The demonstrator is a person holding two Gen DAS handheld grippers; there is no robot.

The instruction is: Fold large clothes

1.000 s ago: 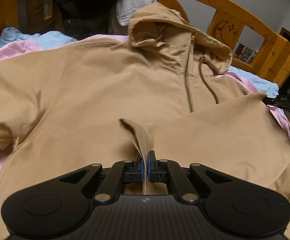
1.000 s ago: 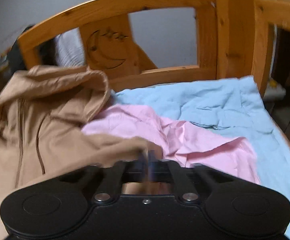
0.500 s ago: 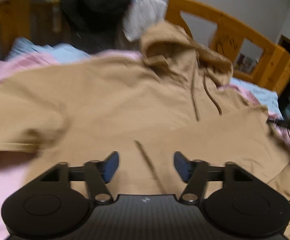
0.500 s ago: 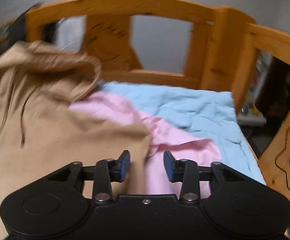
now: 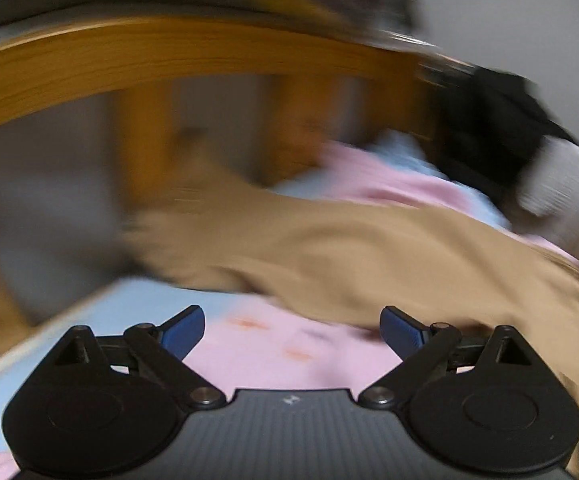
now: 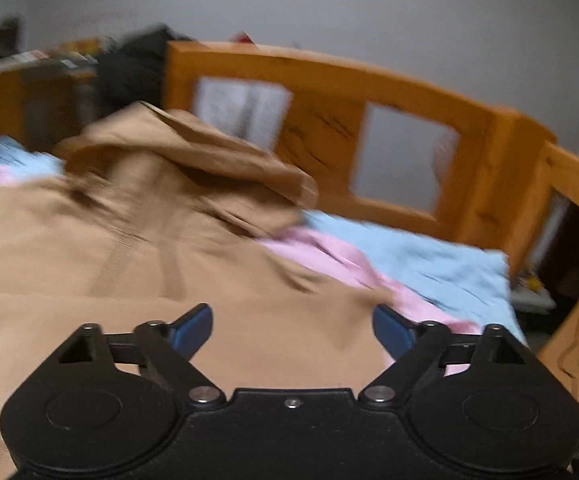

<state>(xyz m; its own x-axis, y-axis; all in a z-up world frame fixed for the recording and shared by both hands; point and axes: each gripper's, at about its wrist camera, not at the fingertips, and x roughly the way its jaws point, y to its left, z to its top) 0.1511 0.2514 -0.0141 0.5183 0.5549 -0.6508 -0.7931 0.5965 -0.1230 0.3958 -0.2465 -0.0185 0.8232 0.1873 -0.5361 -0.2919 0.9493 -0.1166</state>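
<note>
Left wrist view, blurred: the left gripper [image 5: 291, 330] has just been opening; its jaws stand wide with nothing between them, above the pink sheet [image 5: 273, 350]. The tan hooded jacket [image 5: 369, 256] lies beyond, spread across the bed before the wooden bed rail [image 5: 161, 60]. Right wrist view: the right gripper [image 6: 292, 327] has likewise been opening, jaws wide and empty, just over the jacket's folded part, the blue blanket [image 6: 421, 264] to its right.

We see a plain tan hooded jacket [image 6: 137, 232] on pink bedding [image 6: 329, 256] and a light-blue blanket [image 6: 421, 264]. The bed frame [image 6: 409, 92] is orange-brown wood. Each claw is black with blue pads [image 5: 181, 330].
</note>
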